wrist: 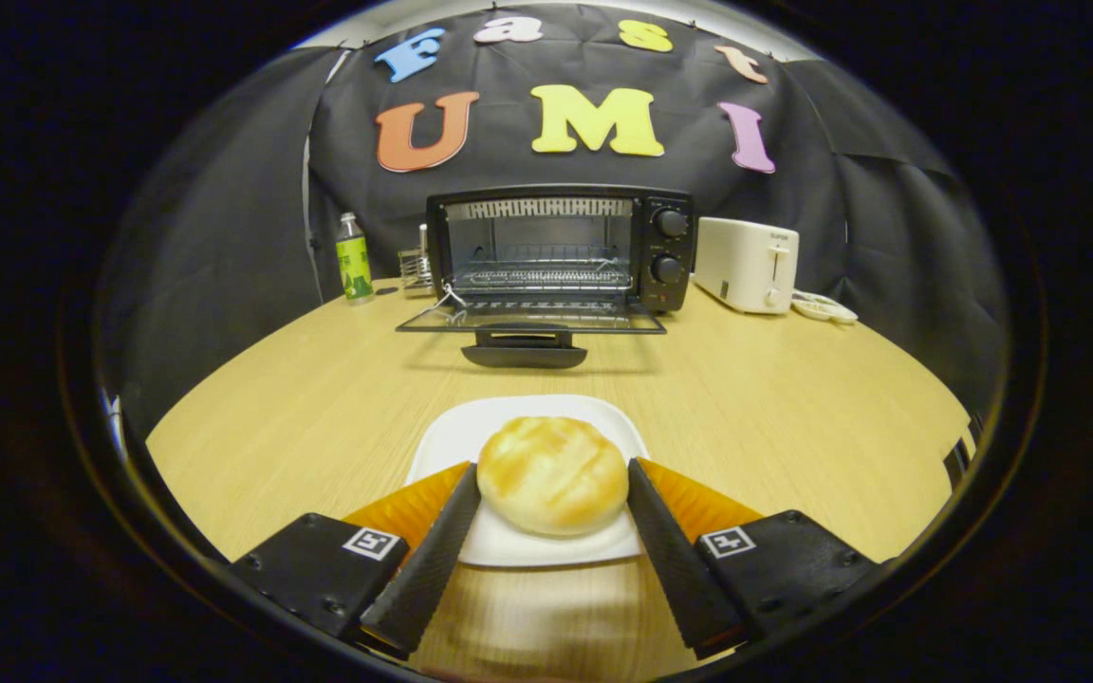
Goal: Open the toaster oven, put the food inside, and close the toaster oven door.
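A round golden bun (pixel 552 474) lies on a white square plate (pixel 471 427) on the wooden table. My gripper (pixel 553 467) reaches over the plate's near edge. Its two fingers stand on either side of the bun, each against one flank, and hold it between them. Beyond the plate stands the black toaster oven (pixel 561 249). Its glass door (pixel 529 321) is folded down flat onto the table, with the handle (pixel 524 353) pointing toward me. The wire rack (pixel 546 277) inside is bare.
A white pop-up toaster (pixel 748 265) stands right of the oven, with a small dish (pixel 824 306) beside it. Left of the oven are a green-labelled bottle (pixel 353 258) and a small wire holder (pixel 415 269). Bare wooden tabletop (pixel 319 398) lies between the plate and the oven door.
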The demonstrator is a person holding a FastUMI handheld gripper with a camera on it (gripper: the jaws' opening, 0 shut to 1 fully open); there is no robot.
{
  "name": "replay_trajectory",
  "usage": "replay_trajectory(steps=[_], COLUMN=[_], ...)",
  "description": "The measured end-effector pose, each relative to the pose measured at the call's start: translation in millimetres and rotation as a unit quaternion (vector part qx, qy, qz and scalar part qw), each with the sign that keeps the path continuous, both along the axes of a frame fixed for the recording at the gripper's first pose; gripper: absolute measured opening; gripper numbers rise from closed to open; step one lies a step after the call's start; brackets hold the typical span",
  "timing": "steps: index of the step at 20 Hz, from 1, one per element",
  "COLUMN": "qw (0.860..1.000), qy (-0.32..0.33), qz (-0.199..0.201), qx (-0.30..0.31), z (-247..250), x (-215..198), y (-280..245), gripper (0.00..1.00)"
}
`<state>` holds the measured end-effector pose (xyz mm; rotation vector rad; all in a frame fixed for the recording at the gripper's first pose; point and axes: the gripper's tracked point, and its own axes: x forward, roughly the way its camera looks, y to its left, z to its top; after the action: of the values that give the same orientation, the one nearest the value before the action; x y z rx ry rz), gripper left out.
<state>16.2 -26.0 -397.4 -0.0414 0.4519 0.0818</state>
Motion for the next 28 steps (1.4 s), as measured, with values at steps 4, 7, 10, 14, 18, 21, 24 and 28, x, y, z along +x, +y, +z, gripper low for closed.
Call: replay_trajectory(steps=[4,7,10,14,18,21,24,28], qw=[1.000,0.999,0.998,0.990,0.978,0.970,0.961,0.938], qy=[0.001,-0.010,-0.021,-0.043,-0.057,-0.082,-0.085,-0.085], qz=[-0.002,-0.008,-0.013,-0.024,-0.030,-0.037,-0.030,-0.035], qx=[0.013,0.030,0.062,0.133,0.198,0.225,0.263,0.334], z=[6.3,20.7,40.1,73.3,97.0,114.5,125.0,134.9], x=[-2.1,3.1,10.4,28.7,53.6,82.9,113.6,163.6], y=[-0.4,-2.4,-1.1,6.4,16.9,22.0,36.7,50.4], gripper=[0.95,0.94,0.94,0.94,0.93,0.94,0.93,0.93])
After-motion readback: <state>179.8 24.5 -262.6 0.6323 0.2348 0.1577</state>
